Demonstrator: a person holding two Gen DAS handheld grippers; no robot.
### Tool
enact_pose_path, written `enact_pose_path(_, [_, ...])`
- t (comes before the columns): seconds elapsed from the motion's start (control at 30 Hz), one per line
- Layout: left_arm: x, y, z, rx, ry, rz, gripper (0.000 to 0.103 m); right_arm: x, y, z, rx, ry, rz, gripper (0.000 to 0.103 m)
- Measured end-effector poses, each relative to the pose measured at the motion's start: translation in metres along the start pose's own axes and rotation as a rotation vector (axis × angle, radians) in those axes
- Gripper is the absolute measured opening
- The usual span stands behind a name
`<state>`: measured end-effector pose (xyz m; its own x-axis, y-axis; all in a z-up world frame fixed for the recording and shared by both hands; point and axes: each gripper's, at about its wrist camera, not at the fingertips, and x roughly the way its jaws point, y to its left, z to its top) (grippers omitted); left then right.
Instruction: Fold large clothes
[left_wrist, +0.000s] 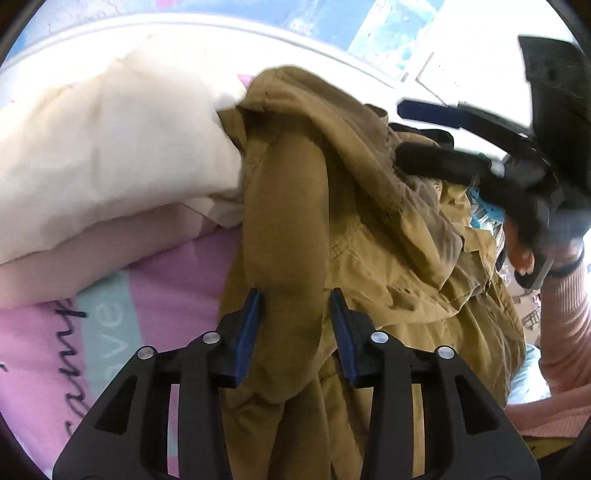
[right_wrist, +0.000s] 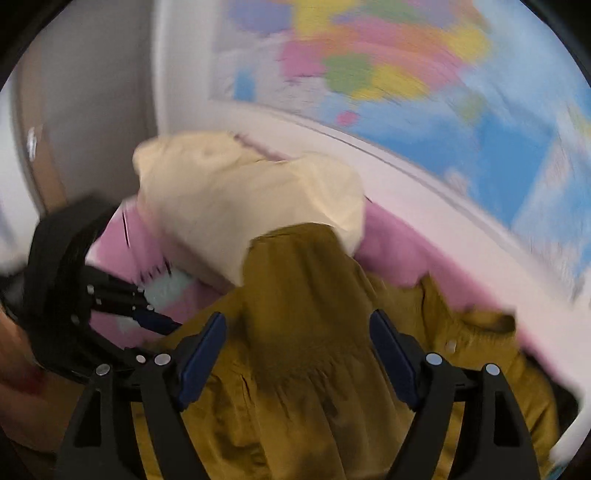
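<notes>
A crumpled olive-brown garment (left_wrist: 369, 229) lies heaped on a pink bedsheet (left_wrist: 177, 273). My left gripper (left_wrist: 295, 314) is shut on a thick rolled fold of it, with the blue pads pressing both sides. In the right wrist view the same garment (right_wrist: 306, 369) spreads under my right gripper (right_wrist: 299, 343), which stands wide open; a ridge of cloth rises between the pads without touching them. The right gripper (left_wrist: 417, 133) also shows over the heap's far right side. The left gripper (right_wrist: 159, 314) shows at the garment's left edge.
Cream folded bedding (left_wrist: 110, 147) is stacked on the sheet just left of the garment, also seen as cream bedding (right_wrist: 240, 206). A white rail (right_wrist: 424, 173) and a colourful wall map (right_wrist: 406, 74) lie behind. A hand in a pink sleeve (left_wrist: 561, 314) holds the right gripper.
</notes>
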<state>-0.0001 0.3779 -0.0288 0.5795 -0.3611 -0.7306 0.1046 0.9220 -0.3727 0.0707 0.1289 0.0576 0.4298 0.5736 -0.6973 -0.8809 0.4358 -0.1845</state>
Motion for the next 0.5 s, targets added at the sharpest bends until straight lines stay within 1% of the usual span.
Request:
enact_pose_path(0.03, [0.003, -0.002, 0.0, 0.002, 0.006, 0.0, 0.022, 0.01, 0.008, 0.004, -0.037, 0.013, -0.015, 0.077])
enact_pose_path(0.07, [0.005, -0.004, -0.001, 0.009, 0.01, 0.006, 0.022, 0.02, 0.012, 0.008, -0.058, 0.03, -0.021, 0.073])
enact_pose_path(0.1, [0.003, -0.005, -0.003, 0.014, 0.008, 0.002, 0.021, 0.03, 0.014, 0.012, -0.071, 0.046, -0.026, 0.065])
enact_pose_path(0.13, [0.002, -0.007, -0.004, 0.018, 0.004, -0.008, 0.016, 0.041, 0.011, 0.016, -0.072, 0.066, -0.025, 0.061])
enact_pose_path(0.17, [-0.001, -0.01, -0.006, 0.028, -0.002, -0.01, 0.013, 0.047, 0.005, 0.019, -0.053, 0.081, -0.006, 0.048])
enact_pose_path(0.2, [-0.003, -0.011, -0.008, 0.039, -0.008, -0.007, 0.012, 0.055, -0.007, 0.026, -0.002, 0.101, 0.032, 0.025])
enact_pose_path(0.23, [-0.008, -0.013, -0.009, 0.051, -0.023, -0.004, 0.012, 0.058, -0.015, 0.031, 0.037, 0.114, 0.079, 0.02])
enact_pose_path(0.27, [-0.012, -0.014, -0.009, 0.055, -0.034, -0.011, 0.012, 0.057, -0.028, 0.038, 0.11, 0.112, 0.161, 0.015])
enact_pose_path(0.3, [-0.014, -0.012, -0.009, 0.055, -0.043, -0.015, 0.012, 0.056, -0.038, 0.043, 0.17, 0.105, 0.21, 0.012])
enact_pose_path(0.37, [-0.016, -0.016, -0.011, 0.06, -0.059, -0.018, 0.012, 0.047, -0.077, 0.048, 0.389, 0.064, 0.399, 0.007])
enact_pose_path(0.4, [-0.021, -0.015, -0.012, 0.068, -0.077, -0.014, 0.012, 0.044, -0.09, 0.047, 0.463, 0.052, 0.463, 0.007])
enact_pose_path(0.43, [-0.026, -0.015, -0.012, 0.071, -0.094, -0.021, 0.012, 0.041, -0.104, 0.045, 0.522, 0.036, 0.481, 0.007])
enact_pose_path(0.5, [-0.031, -0.015, -0.013, 0.058, -0.11, -0.043, 0.012, 0.04, -0.116, 0.038, 0.562, 0.02, 0.504, 0.008])
